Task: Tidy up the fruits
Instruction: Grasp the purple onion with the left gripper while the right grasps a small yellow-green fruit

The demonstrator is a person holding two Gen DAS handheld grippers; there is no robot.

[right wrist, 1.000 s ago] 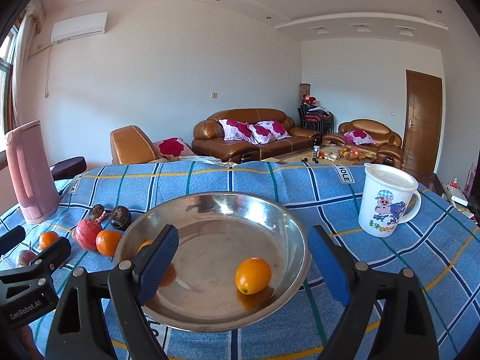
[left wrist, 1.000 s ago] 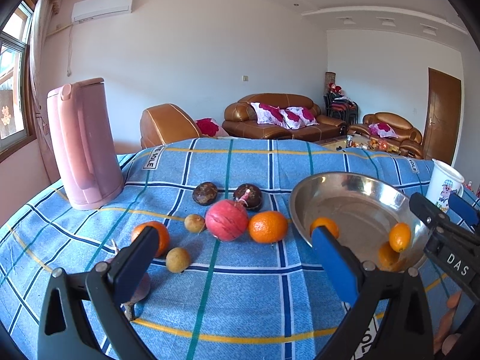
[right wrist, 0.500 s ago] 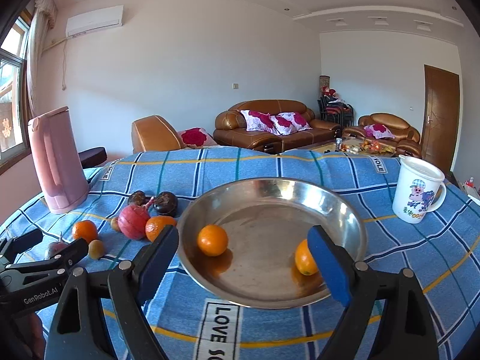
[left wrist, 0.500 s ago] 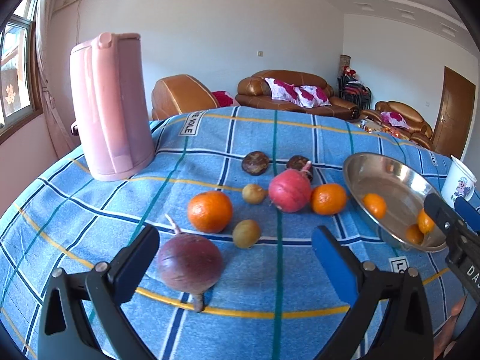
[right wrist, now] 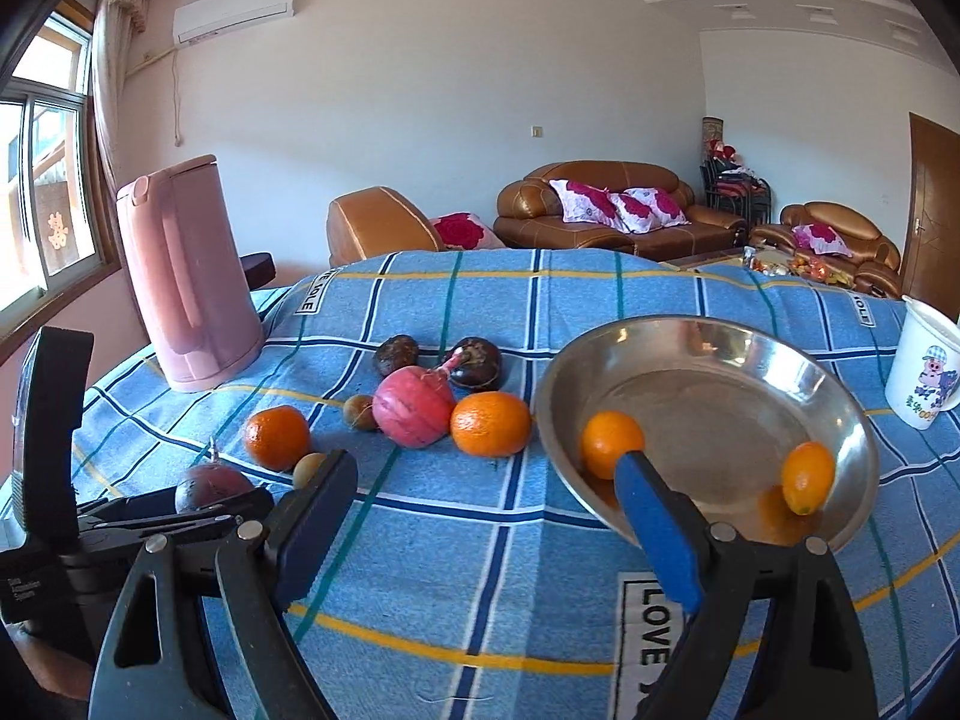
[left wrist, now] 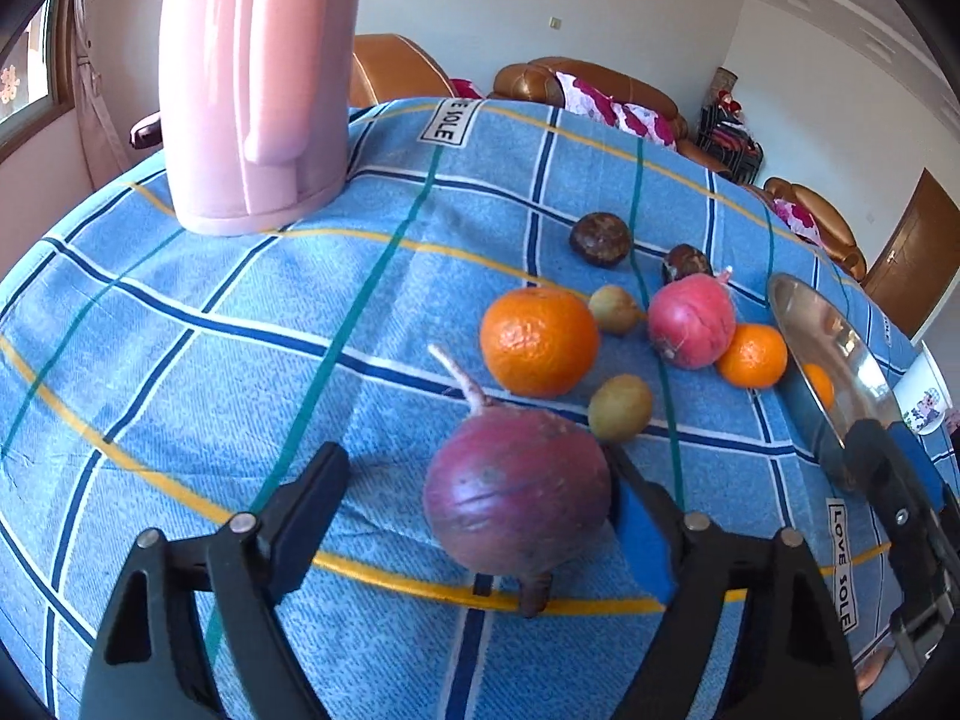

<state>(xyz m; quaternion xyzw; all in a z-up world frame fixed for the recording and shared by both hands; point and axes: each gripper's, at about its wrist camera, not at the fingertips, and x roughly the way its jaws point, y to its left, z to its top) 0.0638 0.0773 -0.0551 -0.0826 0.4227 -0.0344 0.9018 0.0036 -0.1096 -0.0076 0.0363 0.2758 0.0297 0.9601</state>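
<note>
A round purple fruit point(left wrist: 516, 504) with a pale stem lies on the blue checked cloth between the fingers of my left gripper point(left wrist: 474, 468). Its jaws are closing: the right pad is at the fruit's side and the left finger stands apart. Beyond lie two oranges point(left wrist: 539, 341) point(left wrist: 753, 355), a pink-red fruit point(left wrist: 690, 321), small greenish fruits point(left wrist: 620, 408) and dark brown ones point(left wrist: 600, 239). My right gripper point(right wrist: 480, 468) hovers open and holds nothing, just in front of an orange point(right wrist: 491, 423). The steel bowl point(right wrist: 708, 384) to its right holds two oranges point(right wrist: 612, 443) point(right wrist: 807, 477).
A tall pink kettle point(left wrist: 252, 84) stands at the back left of the table. A white printed mug point(right wrist: 927, 372) stands right of the bowl. The cloth drops off at the near and left edges. Brown sofas point(right wrist: 618, 210) fill the room behind.
My left gripper has swung left and down onto the purple fruit, and its jaws have narrowed around it. My right gripper has swung left, so the bowl now lies to its right.
</note>
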